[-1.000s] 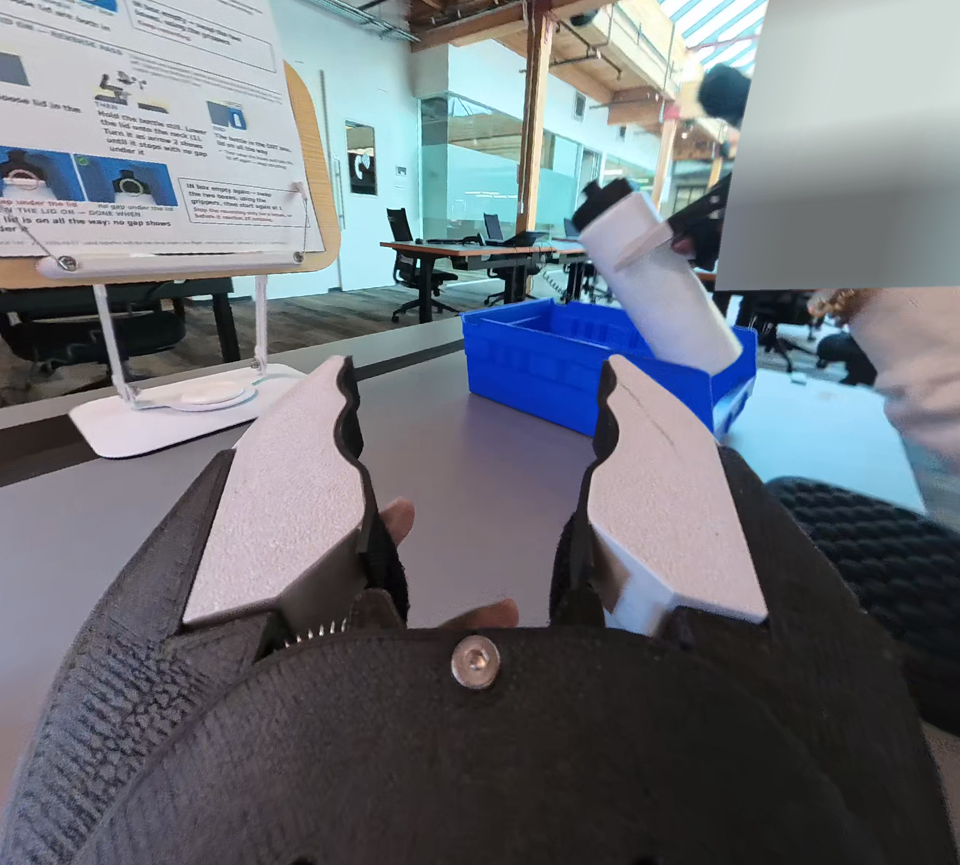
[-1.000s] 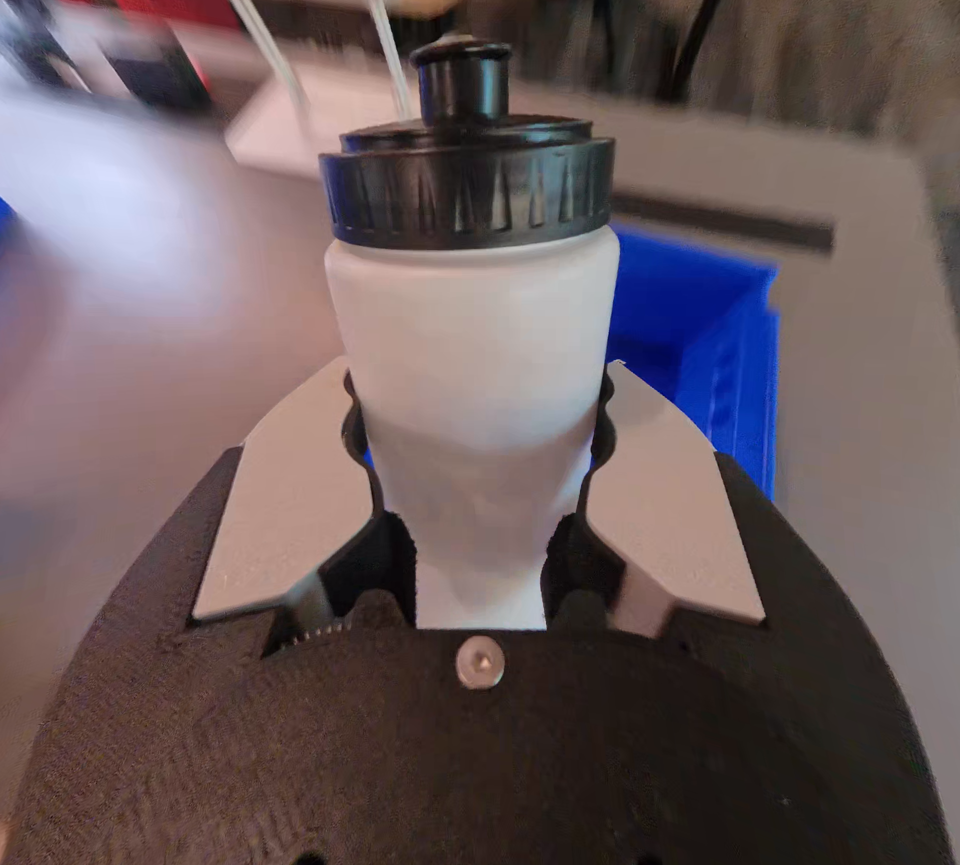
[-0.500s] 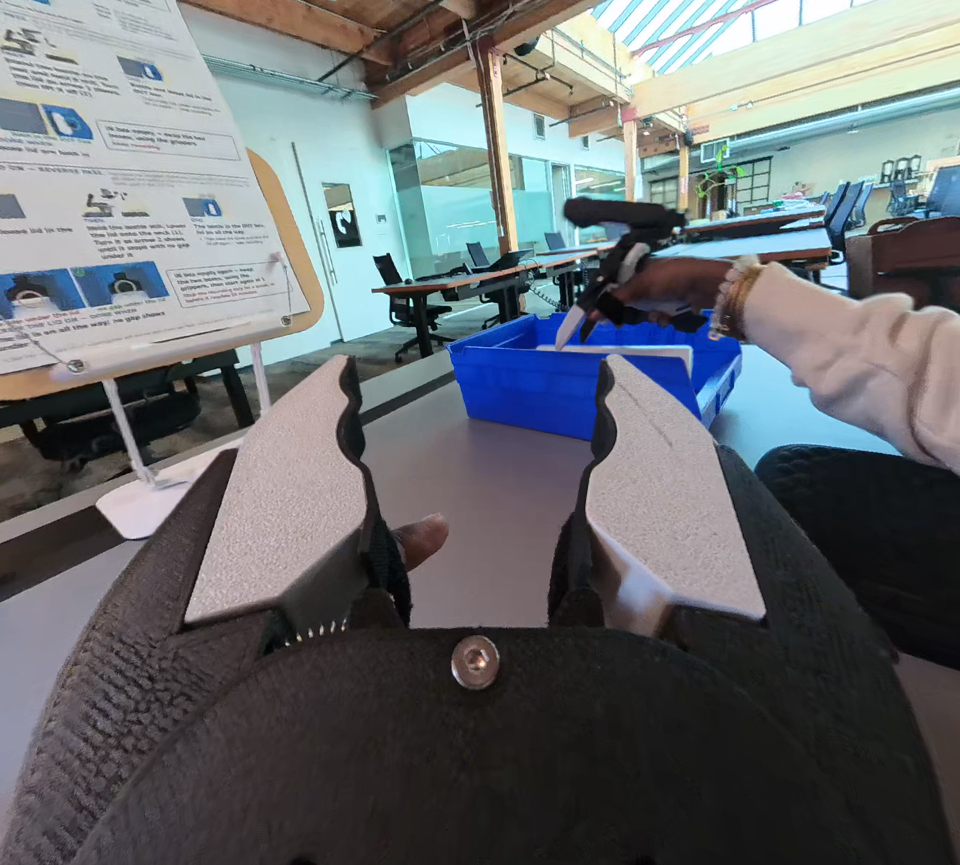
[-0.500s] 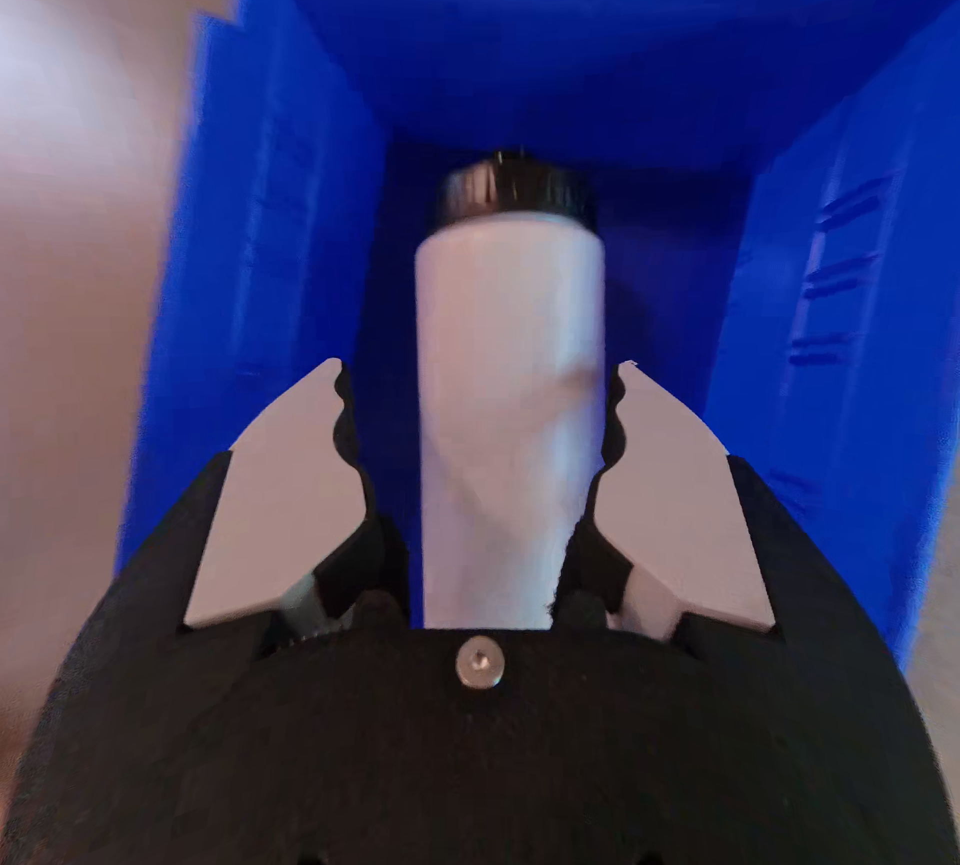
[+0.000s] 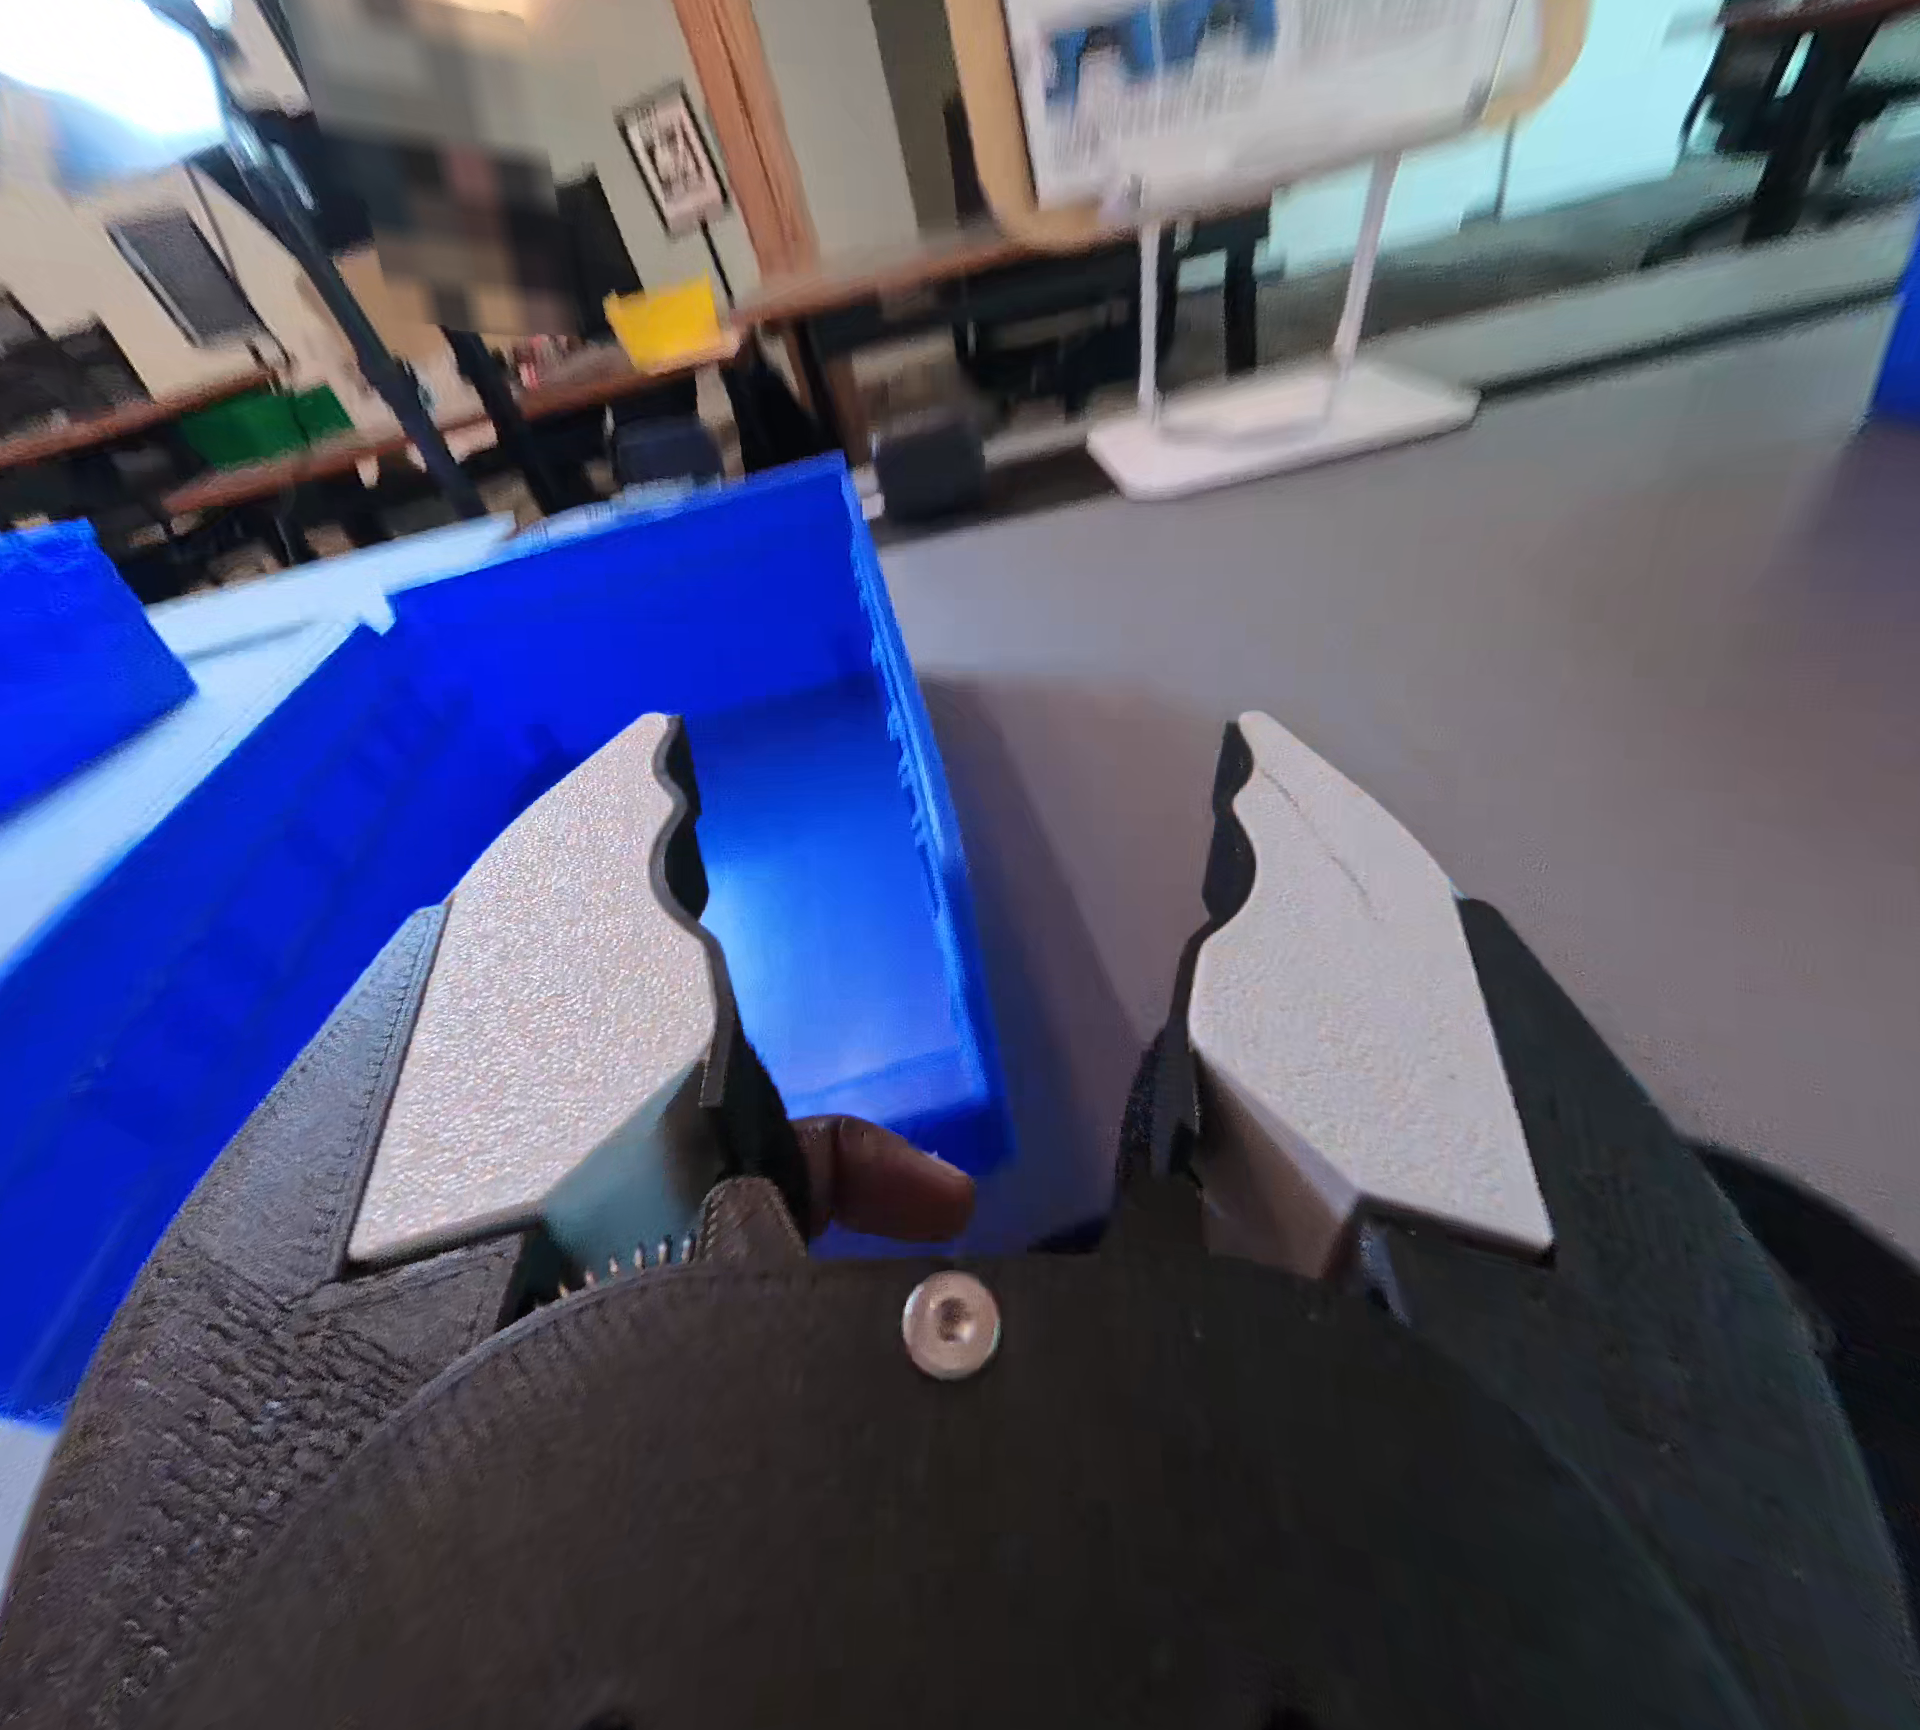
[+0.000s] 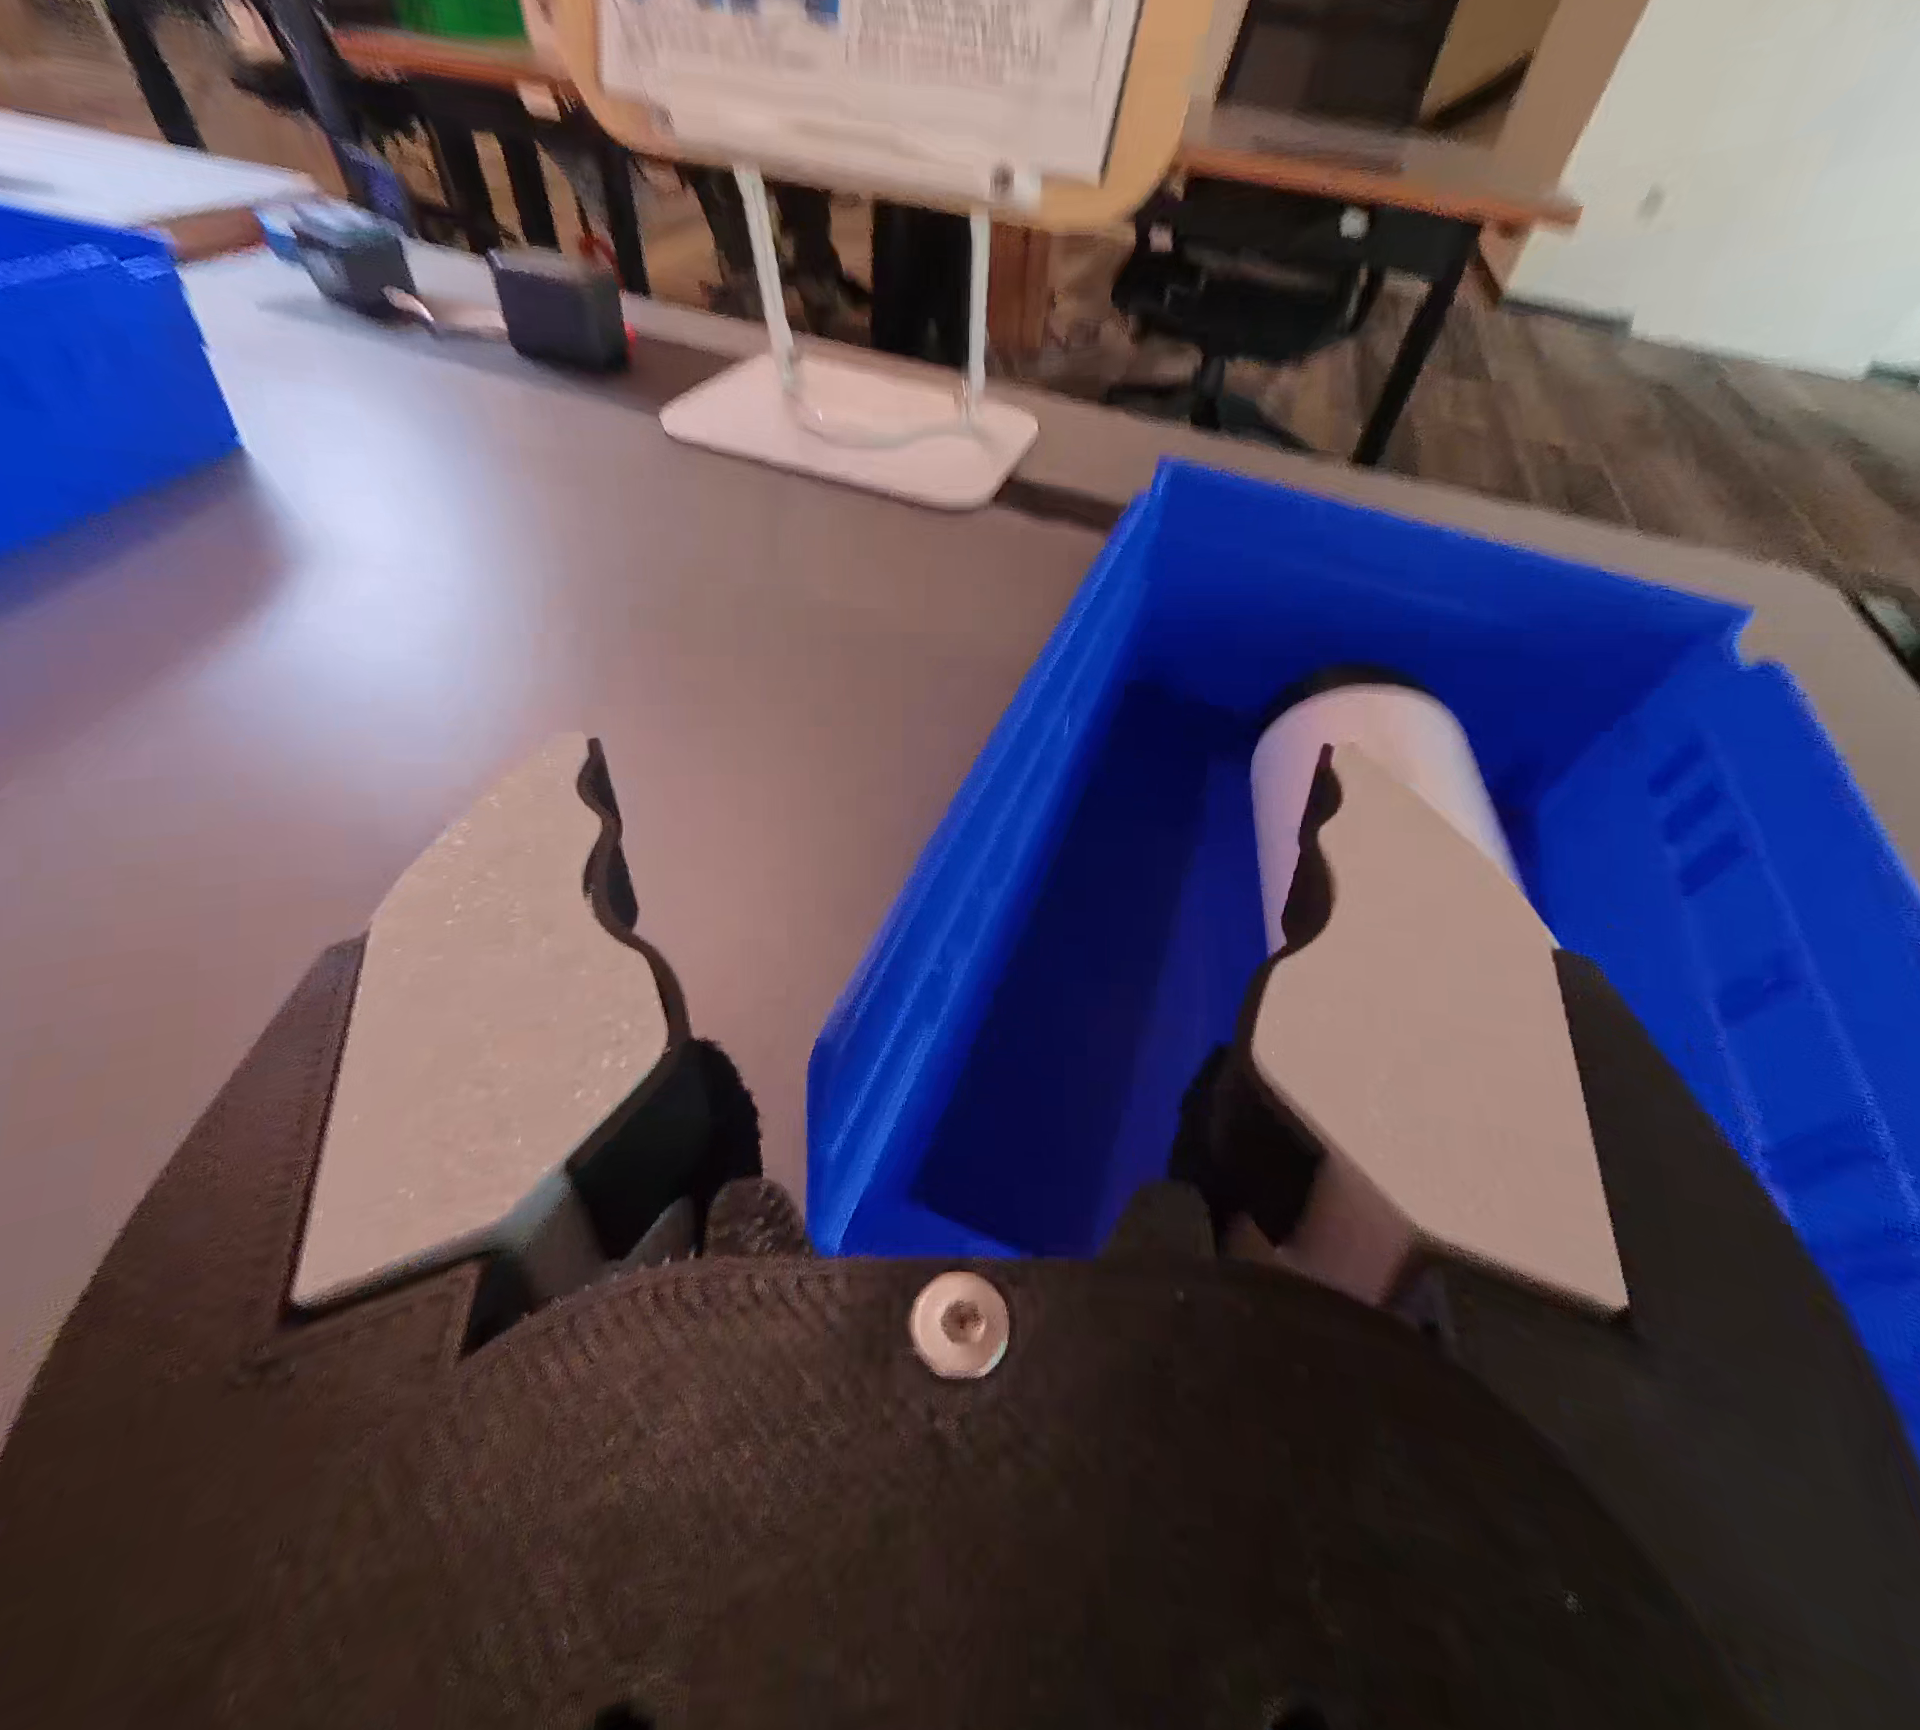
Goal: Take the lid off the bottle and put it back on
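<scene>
The white bottle (image 6: 1351,719) lies on its side in a blue bin (image 6: 1351,558) in the right wrist view, with its black lid (image 6: 1340,678) on, at the far end. My right gripper (image 6: 956,750) is wide open and holds nothing. It hangs above the bin's near left wall, and its right finger (image 6: 1434,1005) covers part of the bottle without touching it. My left gripper (image 5: 954,724) is open and holds nothing. It hangs over the right wall of another blue bin (image 5: 623,600); the part of that bin's floor in view is bare.
An instruction board on a white stand (image 6: 852,423) is at the back of the grey table (image 6: 520,589); it also shows in the left wrist view (image 5: 1278,433). Two small black boxes (image 6: 561,319) sit back left. A further blue bin (image 5: 73,631) stands far left.
My right gripper lowered the bottle into the bin, let it go, opened wide and drew back. My left gripper swung left to the other bin and stayed open.
</scene>
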### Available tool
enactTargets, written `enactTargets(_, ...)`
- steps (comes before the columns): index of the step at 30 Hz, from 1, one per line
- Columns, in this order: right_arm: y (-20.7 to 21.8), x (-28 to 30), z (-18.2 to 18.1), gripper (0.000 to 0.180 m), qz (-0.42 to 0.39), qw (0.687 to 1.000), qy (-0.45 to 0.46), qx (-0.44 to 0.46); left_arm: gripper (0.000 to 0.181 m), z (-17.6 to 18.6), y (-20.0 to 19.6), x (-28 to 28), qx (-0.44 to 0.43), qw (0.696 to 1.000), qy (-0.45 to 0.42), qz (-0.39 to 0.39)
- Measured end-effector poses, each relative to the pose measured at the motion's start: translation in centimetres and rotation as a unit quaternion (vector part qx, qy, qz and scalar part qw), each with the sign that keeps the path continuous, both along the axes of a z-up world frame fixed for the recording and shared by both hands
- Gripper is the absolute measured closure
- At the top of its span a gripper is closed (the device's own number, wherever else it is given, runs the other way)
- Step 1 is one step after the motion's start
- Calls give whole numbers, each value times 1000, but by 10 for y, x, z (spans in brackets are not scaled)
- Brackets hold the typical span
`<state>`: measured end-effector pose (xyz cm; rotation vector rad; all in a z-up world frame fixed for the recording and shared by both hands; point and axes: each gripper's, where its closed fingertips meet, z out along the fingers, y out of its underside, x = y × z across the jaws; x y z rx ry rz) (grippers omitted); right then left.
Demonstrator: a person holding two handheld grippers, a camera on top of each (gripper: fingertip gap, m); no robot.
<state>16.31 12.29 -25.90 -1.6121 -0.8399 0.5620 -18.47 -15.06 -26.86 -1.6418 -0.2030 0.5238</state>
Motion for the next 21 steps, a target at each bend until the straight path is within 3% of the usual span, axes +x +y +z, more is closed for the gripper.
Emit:
enactTargets(4,-7,-2,-46,78,-41,995,-56,-66,92,-43,9,-11,-92,995,-44,3)
enactTargets(6,-8,-4,-64,108,-45,992,-96,-70,111,-57,17,-13,-145,989,-35,3)
enactTargets(8,-8,-7,-76,141,-43,986,-141,-78,147,-60,23,-18,-167,986,-1,16)
enactTargets(9,-6,-7,-78,145,-52,984,-154,-72,159,-58,26,-22,-167,986,14,26)
enactTargets(11,-3,-5,-77,158,-68,981,-176,-42,158,-57,34,-17,-164,986,12,14)
enactTargets(21,-35,-52,-77,152,13,985,-162,-49,156,-58,82,41,-181,977,25,-106)
